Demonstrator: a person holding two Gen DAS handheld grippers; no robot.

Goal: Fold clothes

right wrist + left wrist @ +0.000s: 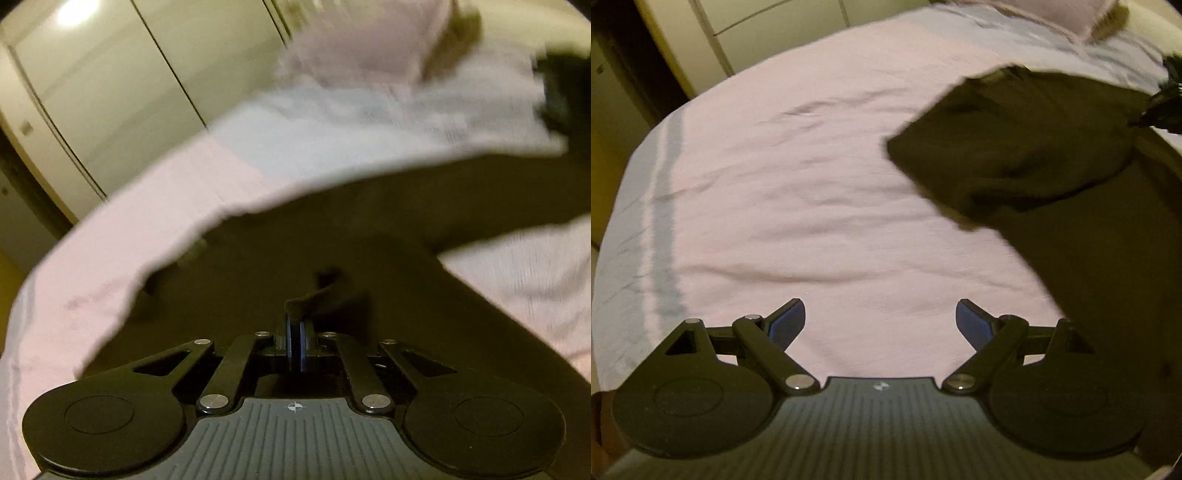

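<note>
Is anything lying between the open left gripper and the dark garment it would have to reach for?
Nothing visible. The left gripper is open over bare pink bedsheet, and the dark garment lies to its right with only sheet between them. The right gripper is shut on a fold of that garment.

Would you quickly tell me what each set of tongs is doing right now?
Left tongs: open, holding nothing, over the pink bedsheet.
Right tongs: closed on a fold of the dark garment.
</note>
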